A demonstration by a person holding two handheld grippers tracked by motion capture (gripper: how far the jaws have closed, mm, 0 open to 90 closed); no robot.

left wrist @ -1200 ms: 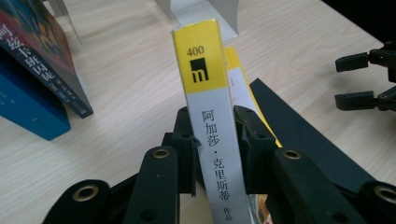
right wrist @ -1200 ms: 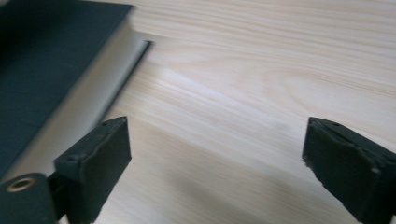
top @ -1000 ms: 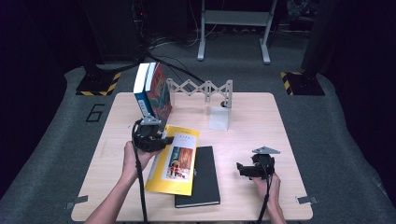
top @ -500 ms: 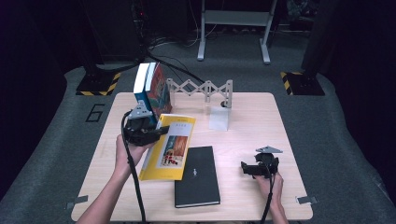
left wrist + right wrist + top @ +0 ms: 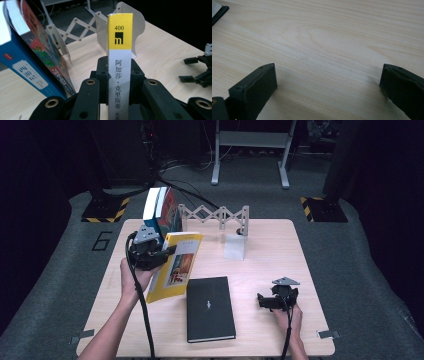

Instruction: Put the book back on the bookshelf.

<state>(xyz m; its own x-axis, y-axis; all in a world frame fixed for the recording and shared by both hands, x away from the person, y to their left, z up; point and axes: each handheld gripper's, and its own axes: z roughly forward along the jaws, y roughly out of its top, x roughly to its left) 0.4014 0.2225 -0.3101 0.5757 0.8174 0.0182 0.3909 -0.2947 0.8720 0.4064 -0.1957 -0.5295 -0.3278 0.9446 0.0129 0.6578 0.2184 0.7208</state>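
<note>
Left tool (image 5: 159,254) clenched on the spine of the yellow book (image 5: 176,266); book lifted clear of the tabletop (image 5: 280,245), tilted, top edge leaning toward the stacked upright books (image 5: 161,212) at the back left; lower corner of the book hangs just above the wood near the black book (image 5: 210,308); in the left gripper view the spine (image 5: 120,67) stands upright between the two jaws, yellow top band with "400", white strip below with printed characters; jaws press both sides of the spine.

Blue book (image 5: 22,67) and red-covered book (image 5: 41,42) lean to the left of the held spine in that view, not touching it; white bookend (image 5: 136,27) directly behind the spine; accordion rack (image 5: 215,215) runs along the back edge of the tabletop, bookend (image 5: 235,247) standing at its right end.

Black book lies flat, closed, centre front of the tabletop, just beside the yellow book's lower edge; cannot tell whether they touch.

Right tool (image 5: 276,301) released, jaws wide apart; rests low at the front right of the tabletop, well apart from both books; right gripper view has bare wood grain between the two jaws (image 5: 327,90), nothing gripped; corner of the black book at the top left of that view (image 5: 218,11).
</note>
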